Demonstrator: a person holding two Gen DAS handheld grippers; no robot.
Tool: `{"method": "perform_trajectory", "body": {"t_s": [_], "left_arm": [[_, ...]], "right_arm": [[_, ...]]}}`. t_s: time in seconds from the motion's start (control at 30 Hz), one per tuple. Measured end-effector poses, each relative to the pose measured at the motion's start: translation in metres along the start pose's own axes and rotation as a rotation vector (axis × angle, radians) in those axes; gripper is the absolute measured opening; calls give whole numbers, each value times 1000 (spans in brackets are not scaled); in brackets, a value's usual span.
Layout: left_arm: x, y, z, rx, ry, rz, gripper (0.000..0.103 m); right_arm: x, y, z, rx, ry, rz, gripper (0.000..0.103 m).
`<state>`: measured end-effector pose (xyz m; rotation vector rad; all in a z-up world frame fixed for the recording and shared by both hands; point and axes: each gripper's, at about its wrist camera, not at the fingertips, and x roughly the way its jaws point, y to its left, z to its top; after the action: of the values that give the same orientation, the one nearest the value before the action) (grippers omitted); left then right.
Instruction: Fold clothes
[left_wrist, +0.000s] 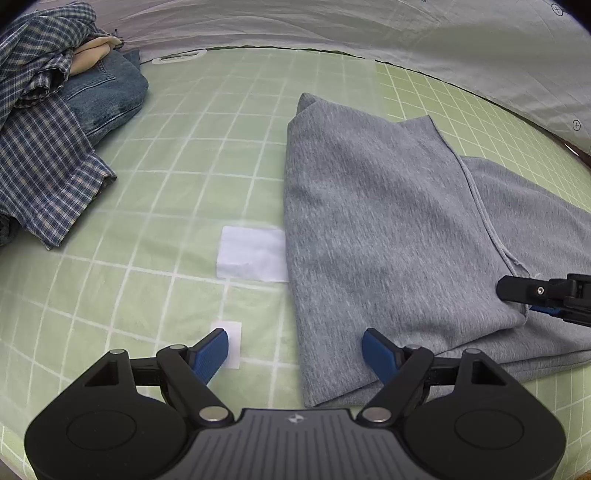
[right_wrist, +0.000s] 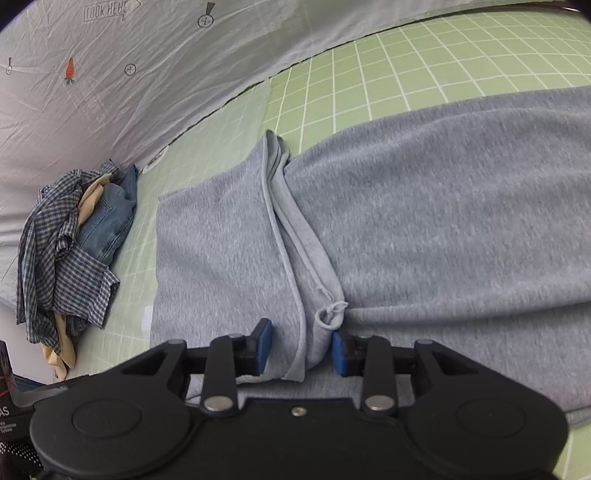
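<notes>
- Green matting (left_wrist: 207, 155) with a white grid covers the work surface, and a pale printed sheet (left_wrist: 406, 33) hangs along the far edge as a backdrop.
- At far left I see a heap of clothes: a blue plaid shirt (left_wrist: 40, 147) draped over folded blue jeans (left_wrist: 110, 96), with a cream garment (left_wrist: 92, 55) poking out between them.
- Near the middle of the mat lies a white paper patch (left_wrist: 253, 258), its right edge touching the grey garment, and a smaller white patch (left_wrist: 232, 347) sits nearer to me.
- My left gripper (left_wrist: 295, 354) hovers with its fingers spread wide and nothing between them; its left blue pad (left_wrist: 212, 354) is over the small patch, its right blue pad (left_wrist: 378, 354) over the near left part of the grey cloth.
- Right of centre the grey sweatshirt (left_wrist: 369, 221) lies flat on the mat, partly folded, with a flap laid over its left part and a loose drawstring (right_wrist: 332, 312) looped at the near end of the fold.
- My right gripper (right_wrist: 301, 350) sits low at the sweatshirt's near edge, a bunched ridge of grey fabric between its fingers; the pads stand slightly off the cloth, so I read it as released, not clenched.
</notes>
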<state>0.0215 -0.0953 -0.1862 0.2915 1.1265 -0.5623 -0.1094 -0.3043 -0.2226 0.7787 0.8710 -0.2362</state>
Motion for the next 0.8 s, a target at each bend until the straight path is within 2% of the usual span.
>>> {"method": "perform_trajectory", "body": {"t_s": [0.03, 0.07, 0.13, 0.27, 0.33, 0.4, 0.47, 0.53, 0.6, 0.63, 0.7, 0.8], "left_arm": [[0, 0, -1, 4, 0, 3, 80], [0, 0, -2, 6, 1, 6, 80], [-1, 2, -5, 1, 4, 9, 80], [-3, 12, -9, -47, 8, 7, 80], [-4, 15, -10, -59, 4, 5, 81], [-4, 16, -10, -66, 2, 5, 81], [-3, 14, -9, -52, 9, 14, 82], [-2, 14, -6, -46, 16, 16, 82], [-1, 17, -2, -59, 15, 13, 82], [-1, 19, 1, -67, 13, 13, 82], [-1, 22, 8, -83, 6, 19, 82], [3, 26, 24, -103, -4, 19, 82]], "right_arm": [[2, 2, 0, -3, 10, 8, 15], [3, 4, 0, -5, 15, 14, 10], [-3, 6, -1, -7, 4, 28, 9], [-33, 10, -3, 20, -73, 95, 7], [-42, 10, -5, 25, -78, 84, 7], [-36, 8, -11, -2, -34, 21, 8], [-25, 2, -18, 4, 23, -40, 9], [-26, 2, -19, -6, 19, -57, 12], [-32, 6, -13, -36, -29, -74, 27], [-34, 8, -8, -52, -58, -80, 38], [-37, 13, 2, -86, -107, -92, 39], [-26, 20, 21, -135, -121, -109, 39]]}}
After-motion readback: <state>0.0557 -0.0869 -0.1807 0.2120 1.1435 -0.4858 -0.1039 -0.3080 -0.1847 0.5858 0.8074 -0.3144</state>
